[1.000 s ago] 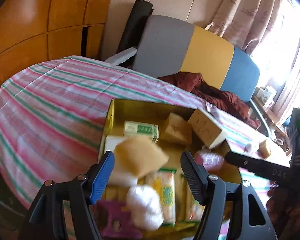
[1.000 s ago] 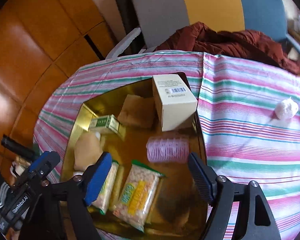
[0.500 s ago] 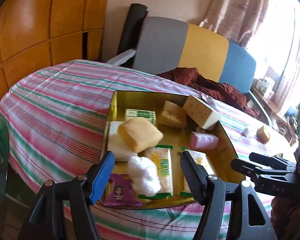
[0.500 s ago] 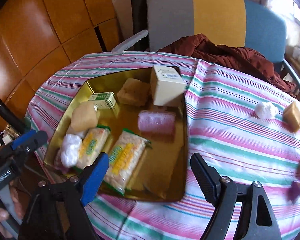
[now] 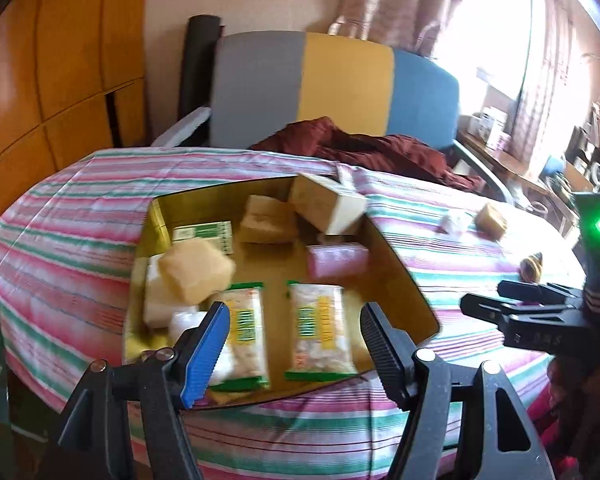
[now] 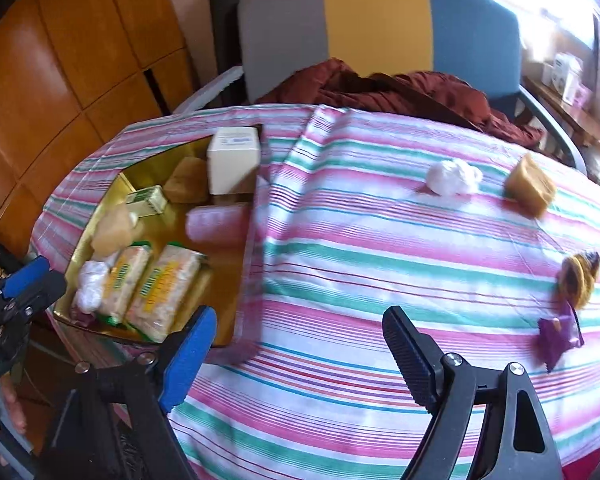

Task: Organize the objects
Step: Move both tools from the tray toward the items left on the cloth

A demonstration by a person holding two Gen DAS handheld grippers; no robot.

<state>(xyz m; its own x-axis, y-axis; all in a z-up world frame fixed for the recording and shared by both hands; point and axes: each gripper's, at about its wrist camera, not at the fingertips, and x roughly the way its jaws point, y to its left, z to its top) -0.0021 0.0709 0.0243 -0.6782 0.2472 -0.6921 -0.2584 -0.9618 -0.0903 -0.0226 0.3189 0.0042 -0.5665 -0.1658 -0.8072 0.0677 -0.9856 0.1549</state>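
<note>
Gold tray (image 5: 400, 276) holds snack packets (image 5: 318, 328), boxes, sponges, pink roller (image 5: 337, 260).

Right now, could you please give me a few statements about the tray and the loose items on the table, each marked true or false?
1. The pink roller lies inside the gold tray. True.
2. The white box lies out on the striped cloth. False: it is in the tray.
3. A white wad and a tan block lie outside the tray. True.
4. The right tongs grip a snack pack. False: nothing is between them.
</note>
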